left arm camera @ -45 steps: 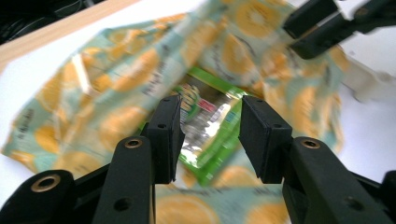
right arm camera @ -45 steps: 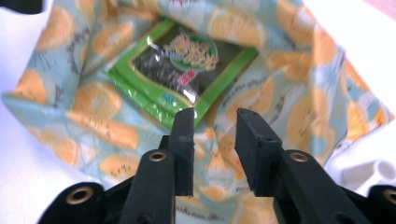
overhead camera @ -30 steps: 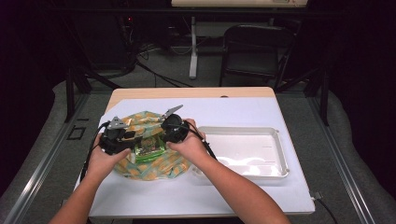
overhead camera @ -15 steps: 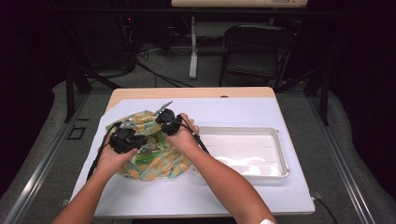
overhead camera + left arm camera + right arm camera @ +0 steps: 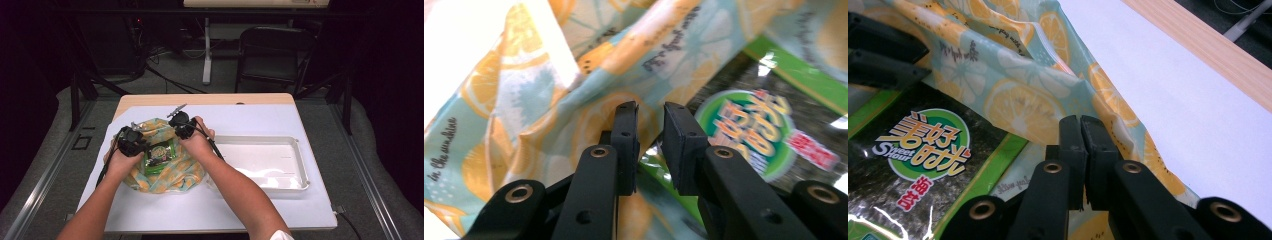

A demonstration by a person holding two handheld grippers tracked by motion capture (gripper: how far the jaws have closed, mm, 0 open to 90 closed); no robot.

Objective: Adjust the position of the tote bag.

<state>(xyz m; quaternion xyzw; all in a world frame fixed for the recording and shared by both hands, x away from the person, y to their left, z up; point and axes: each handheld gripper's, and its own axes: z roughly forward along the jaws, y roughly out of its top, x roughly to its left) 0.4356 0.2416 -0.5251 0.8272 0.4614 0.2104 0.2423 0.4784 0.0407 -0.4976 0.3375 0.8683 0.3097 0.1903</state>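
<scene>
1. A lemon-print cloth bag [image 5: 165, 172] is seen lying on the white table cover [image 5: 250, 210], left of centre, with a green-and-black snack packet [image 5: 159, 153] resting on its middle.
2. In the left gripper view the packet [image 5: 754, 125] is seen just beyond the jaw tips, with folds of the cloth [image 5: 524, 115] raised around it.
3. The left gripper [image 5: 131, 141] is placed at the bag's left edge; its jaws have just been closing, a narrow gap is left between them, and whether cloth is pinched there cannot be told.
4. The right gripper [image 5: 181, 125] is placed at the bag's far right edge; its jaws are clenched, pads nearly together, with a fold of the cloth [image 5: 1108, 120] caught between them in the right gripper view.
5. Compared with a second ago, both grippers are found farther apart, and more of the packet is uncovered between them.
6. A white tray [image 5: 295, 150] is set to the right of the bag, just beside it.
</scene>
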